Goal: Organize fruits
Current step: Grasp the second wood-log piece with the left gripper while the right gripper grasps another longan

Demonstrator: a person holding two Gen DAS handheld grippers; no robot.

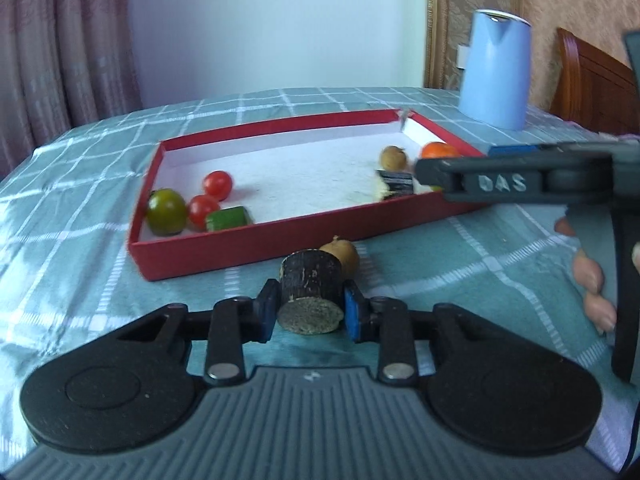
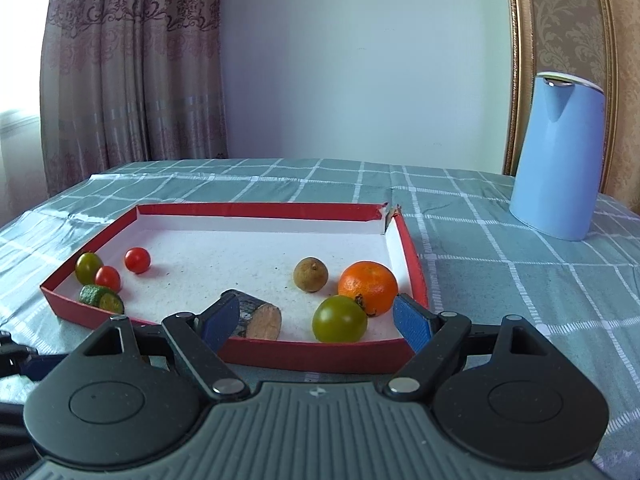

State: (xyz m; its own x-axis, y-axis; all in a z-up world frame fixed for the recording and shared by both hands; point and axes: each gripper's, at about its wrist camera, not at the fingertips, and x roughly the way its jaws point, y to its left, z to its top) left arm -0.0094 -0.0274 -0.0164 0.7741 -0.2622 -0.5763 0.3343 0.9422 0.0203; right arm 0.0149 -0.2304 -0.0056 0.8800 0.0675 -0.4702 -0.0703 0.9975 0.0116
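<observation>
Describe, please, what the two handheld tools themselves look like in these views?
Both tools, the left tool and the right tool, share one build: a ribbed grey body, black round hubs, black link arms with silver pins, and blue fingertips. Seen from the left wrist view, the right tool's black arm bears raised letters "DAS".

Tray (image 2: 416,276) lies directly ahead of right gripper (image 2: 316,320). In it: tomatoes (image 2: 137,260) far left, orange (image 2: 368,286) right, cut stalk piece (image 2: 256,318) nearest.

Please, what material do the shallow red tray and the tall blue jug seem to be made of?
The shallow red tray looks like matte cardboard: thin walls, white inside, one torn corner. The tall blue jug seems smooth plastic or coated metal with a silvery rim; I cannot tell which.
</observation>
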